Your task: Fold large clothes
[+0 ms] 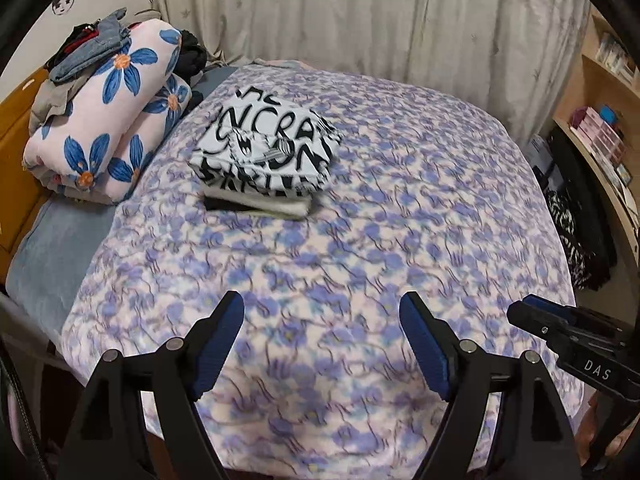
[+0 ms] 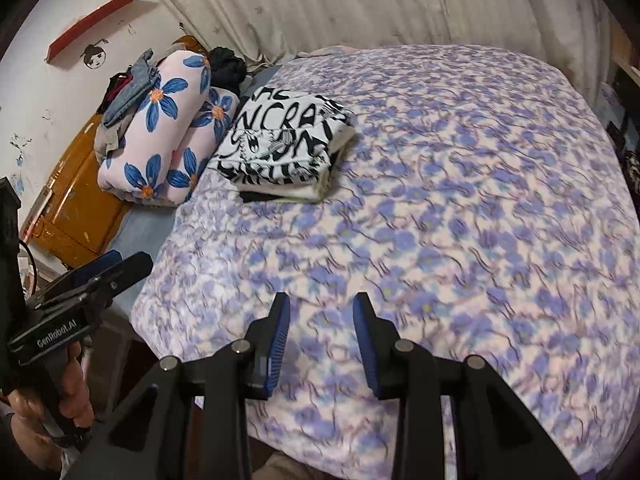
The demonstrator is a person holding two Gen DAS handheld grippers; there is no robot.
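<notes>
A folded white garment with black lettering (image 1: 268, 152) (image 2: 284, 144) tops a small stack of folded clothes, with white and black layers under it, on the far left part of the bed. The bed is covered by a purple-flowered blanket (image 1: 360, 240) (image 2: 440, 220). My left gripper (image 1: 322, 308) hovers over the blanket's near edge, jaws wide open with nothing between them. My right gripper (image 2: 322, 304) is beside it, jaws apart by a narrower gap, also holding nothing. Each gripper shows in the other's view: the right gripper (image 1: 520, 312) at the right edge, the left gripper (image 2: 132, 264) at the left, held by a hand (image 2: 68, 392).
A rolled pink quilt with blue flowers (image 1: 112, 128) (image 2: 160, 140) lies at the bed's head with loose clothes (image 1: 88, 48) on top. A wooden headboard (image 2: 76, 208) is on the left, a curtain (image 1: 360, 12) behind, and shelves (image 1: 608, 120) with a black-and-white garment (image 1: 568, 232) on the right.
</notes>
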